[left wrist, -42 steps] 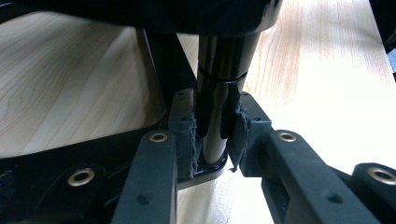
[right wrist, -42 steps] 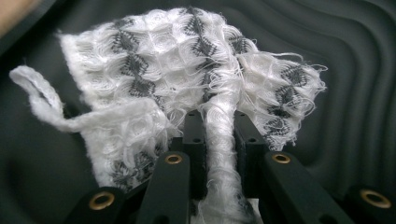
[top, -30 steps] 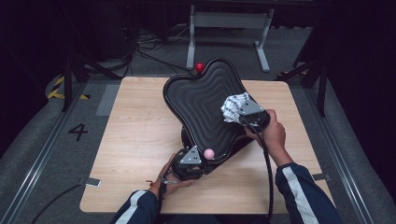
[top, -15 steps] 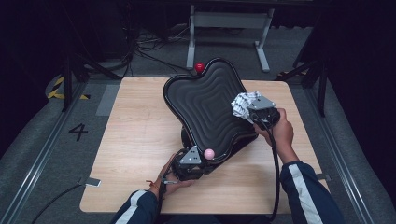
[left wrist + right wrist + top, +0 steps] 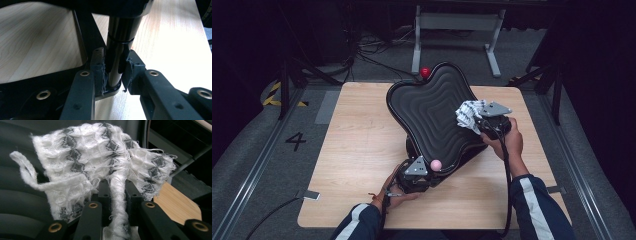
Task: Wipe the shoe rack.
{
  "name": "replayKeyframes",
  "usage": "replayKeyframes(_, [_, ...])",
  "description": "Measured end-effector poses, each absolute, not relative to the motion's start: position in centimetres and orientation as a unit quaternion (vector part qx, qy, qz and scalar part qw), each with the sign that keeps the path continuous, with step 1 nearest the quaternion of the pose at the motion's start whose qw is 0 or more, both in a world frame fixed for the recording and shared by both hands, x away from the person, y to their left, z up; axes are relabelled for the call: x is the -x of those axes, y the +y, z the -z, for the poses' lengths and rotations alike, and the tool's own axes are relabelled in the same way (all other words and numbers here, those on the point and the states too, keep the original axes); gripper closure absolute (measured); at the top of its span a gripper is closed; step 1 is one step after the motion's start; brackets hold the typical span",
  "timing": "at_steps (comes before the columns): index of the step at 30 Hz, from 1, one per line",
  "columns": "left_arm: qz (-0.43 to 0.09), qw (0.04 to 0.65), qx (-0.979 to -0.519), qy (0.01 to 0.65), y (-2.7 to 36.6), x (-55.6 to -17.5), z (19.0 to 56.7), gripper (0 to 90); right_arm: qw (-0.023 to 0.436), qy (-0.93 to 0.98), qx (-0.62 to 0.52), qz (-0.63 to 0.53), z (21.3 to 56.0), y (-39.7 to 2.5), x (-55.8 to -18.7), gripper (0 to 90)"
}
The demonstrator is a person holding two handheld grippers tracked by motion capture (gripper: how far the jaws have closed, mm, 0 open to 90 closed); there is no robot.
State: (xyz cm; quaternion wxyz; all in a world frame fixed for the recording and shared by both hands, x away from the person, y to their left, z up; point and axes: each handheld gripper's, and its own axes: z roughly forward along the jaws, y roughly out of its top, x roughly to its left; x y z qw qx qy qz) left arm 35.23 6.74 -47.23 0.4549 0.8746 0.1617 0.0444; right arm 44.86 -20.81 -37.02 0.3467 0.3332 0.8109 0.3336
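A black ribbed seat shell [image 5: 432,115] stands tilted on the wooden table [image 5: 362,140]. My left gripper [image 5: 414,172] is at the shell's lower near end, beside a pink ball [image 5: 435,164]. In the left gripper view, my left gripper [image 5: 115,72] is shut on the glossy black post [image 5: 117,45] under the shell. My right gripper [image 5: 479,122] presses a white and grey knitted cloth [image 5: 468,114] against the shell's right edge. In the right gripper view, my right gripper [image 5: 117,192] is shut on a fold of the cloth [image 5: 100,152], which lies on the ribbed surface [image 5: 22,202].
A red ball [image 5: 425,72] shows behind the shell's far end. Bare table lies left of the shell, and a strip of table [image 5: 177,205] lies right of the cloth. A grey metal stand [image 5: 457,22] and cables are on the floor behind.
My right gripper slid the cloth across the ribs toward the shell's right edge, then back a little. The left gripper stayed on the post.
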Motion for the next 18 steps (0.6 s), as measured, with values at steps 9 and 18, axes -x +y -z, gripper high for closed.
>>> replayKeyframes(9, [-0.046,0.452,-0.877,0.16,6.6,-35.2,47.2,72.8,0.323,0.833,-0.273,-0.357,36.4,-16.4,-42.6,78.6])
replayKeyframes(18, [-0.054,0.449,-0.879,0.149,6.5,-35.2,47.3,72.5,0.295,0.841,-0.236,-0.386,36.0,-13.6,-41.2,78.2])
